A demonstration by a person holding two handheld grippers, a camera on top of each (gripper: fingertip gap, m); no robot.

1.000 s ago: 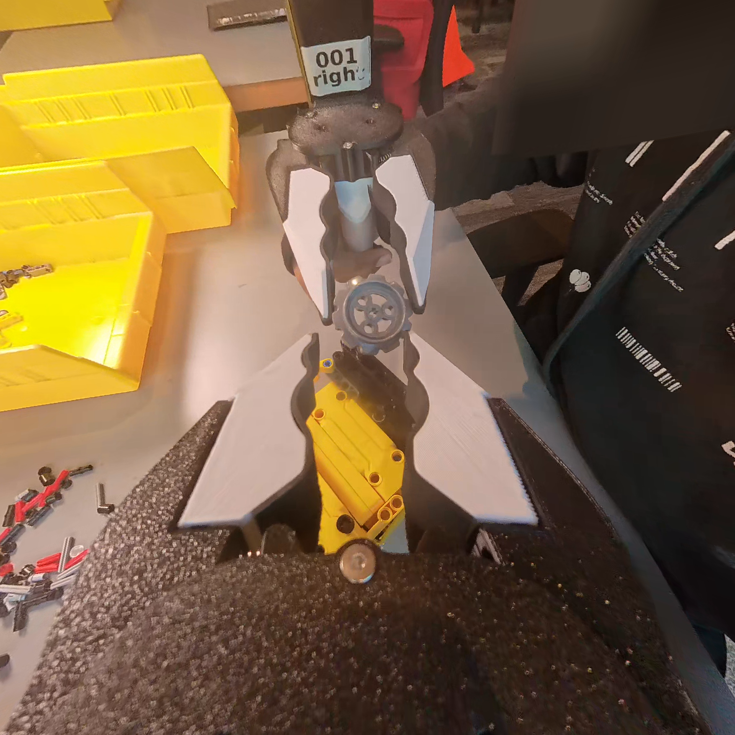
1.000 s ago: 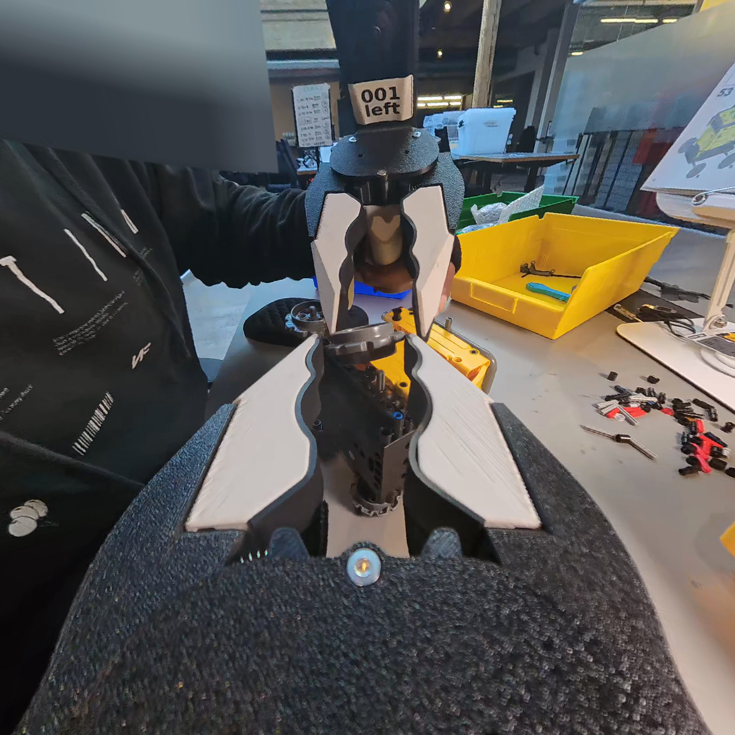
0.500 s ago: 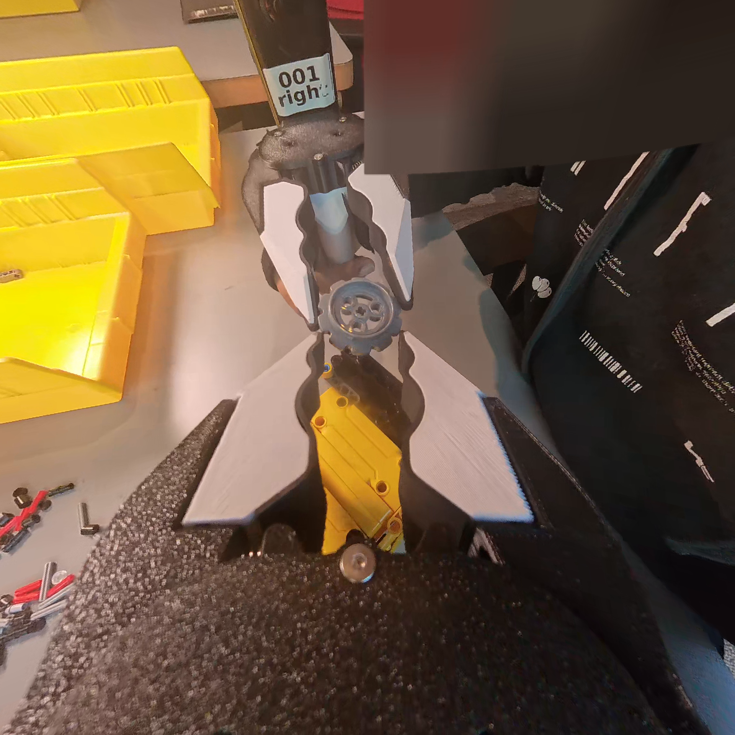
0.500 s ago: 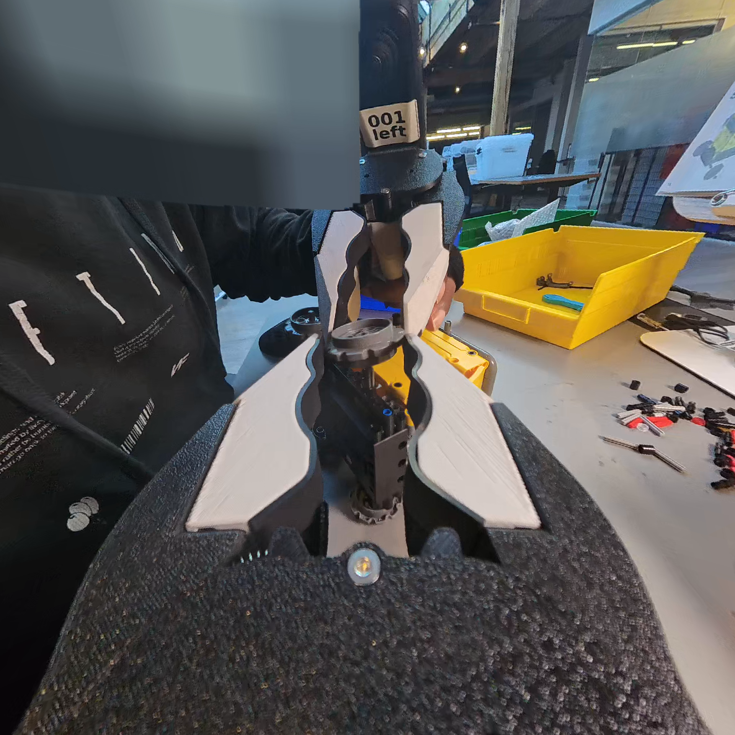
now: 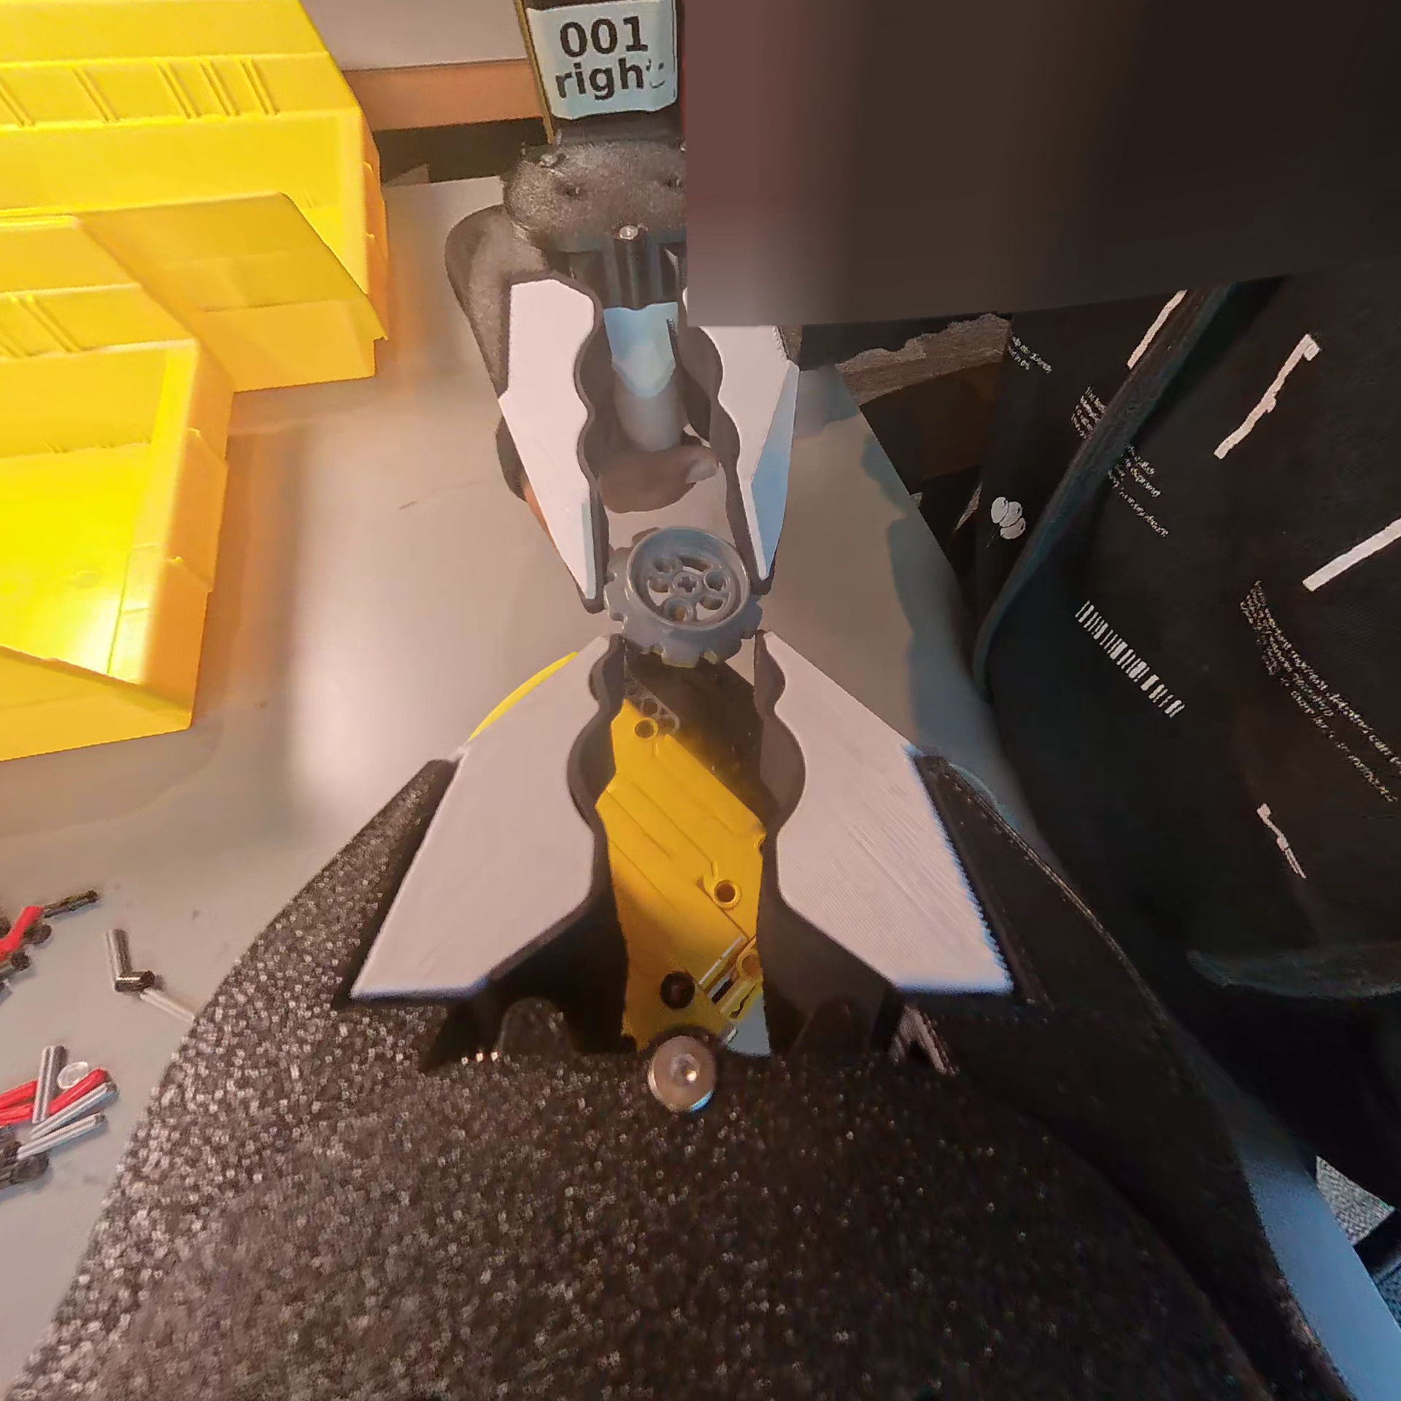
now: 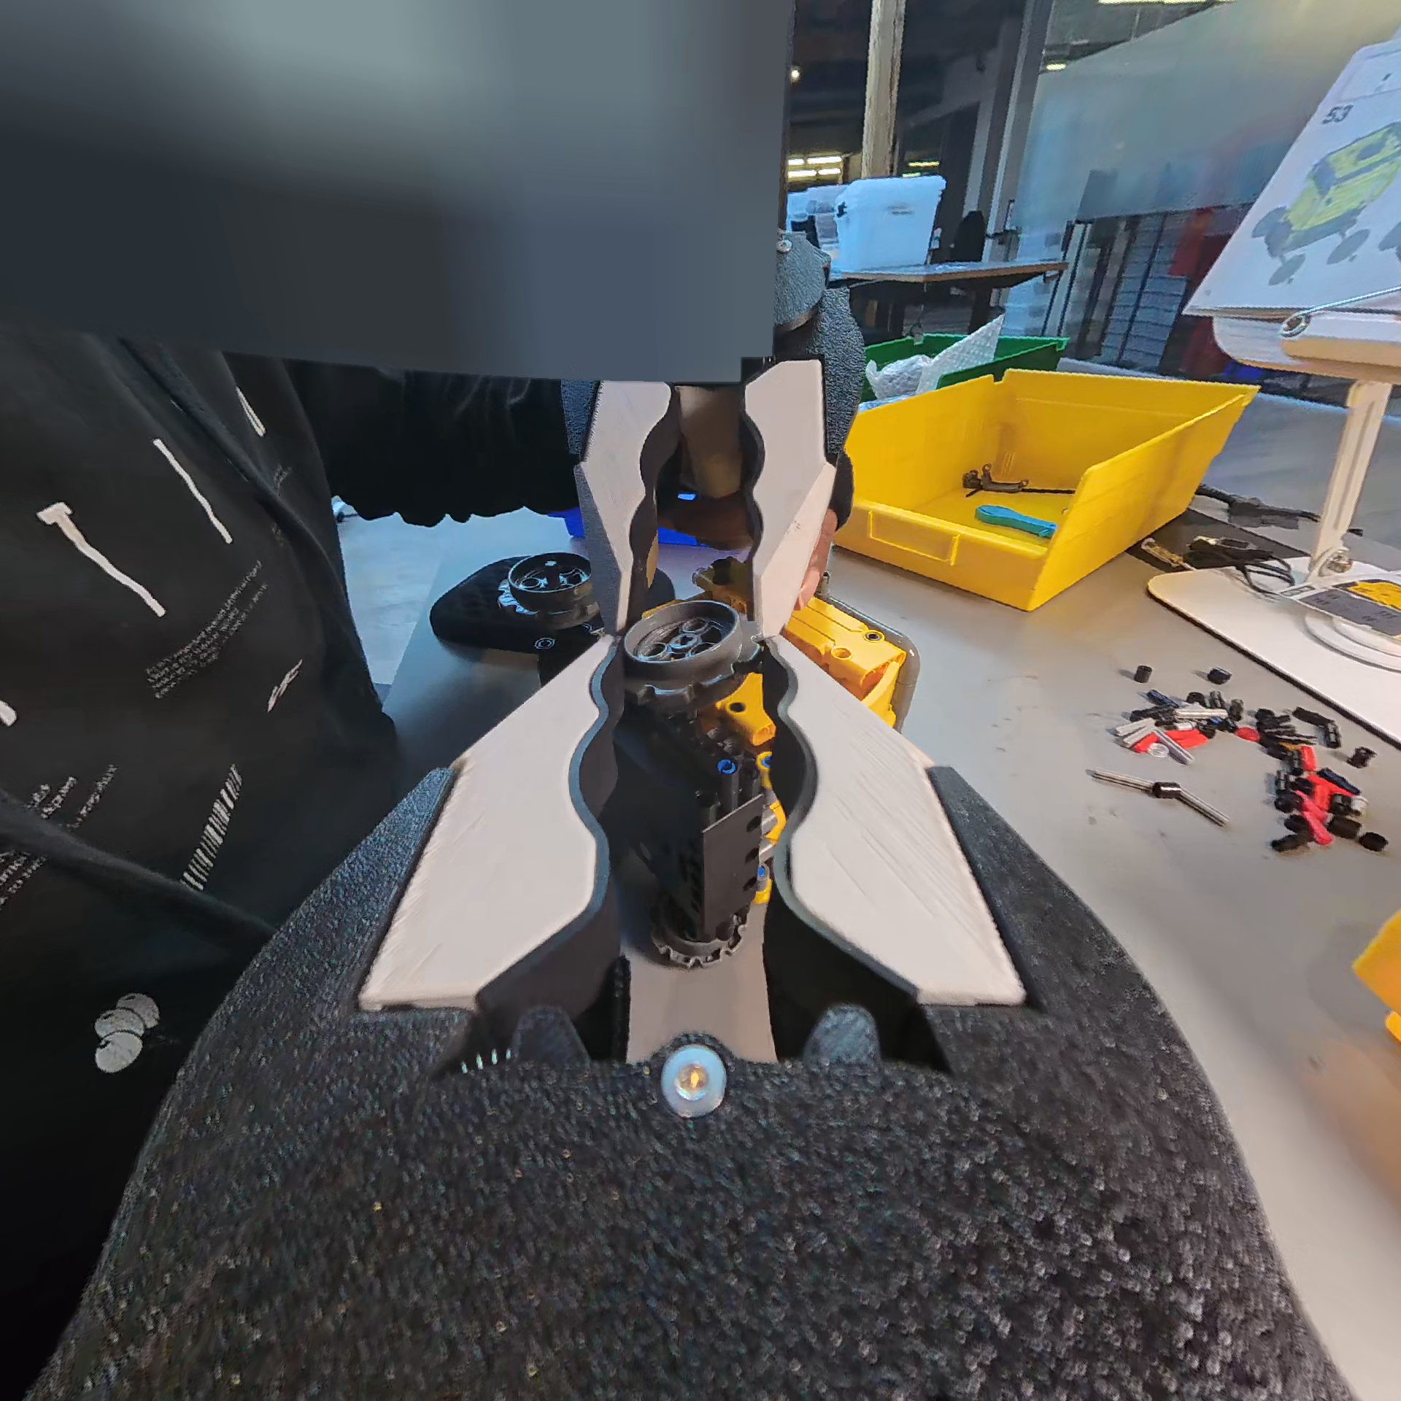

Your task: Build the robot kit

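Grey plastic wheel (image 5: 684, 590), toothed rim, sits at the meeting point of both tools, above the tabletop (image 5: 379, 568) near the edge where the person's dark garment (image 5: 1213, 682) hangs.

- Right gripper (image 5: 678, 584): jaws pinched on the wheel's rim, tips only, one on each side.
- Left gripper (image 5: 682, 652): jaws appear closed on the yellow-and-black brick model (image 5: 682, 819) just under the wheel. Contact is partly hidden, so this is a judgement.
- The wheel touches the model's upper end. Whether it is seated there cannot be told.

Handling notes (judgement): a tip-only pinch on a toothed rim leaves little margin. The wheel face should stay square to the model's end, and any push should run straight along the model's length. A twist between the two tools would cock the wheel. The left hold sits close to the joint, which should limit flexing.

Surroundings:
- Stacked yellow bins (image 5: 189, 250) toward the far left corner in the left wrist view.
- Open yellow bin (image 6: 910, 542) in the right wrist view, holding a blue tool (image 6: 1016, 521).
- Loose small parts (image 6: 1289, 758), red, black and grey, scattered on the tabletop well apart from the tools. A thin axle piece (image 6: 1160, 792) lies just beside them.
- Second wheel (image 6: 547, 580) on a black pad (image 6: 470, 622) near the person's edge.
- Another yellow brick piece (image 6: 841, 644) on the tabletop just behind the tips.
- Open booklet (image 6: 1327, 189) on a stand at the far right.

In the way: the yellow brick piece crowds the space behind the wheel, and the garment lies close on one side.
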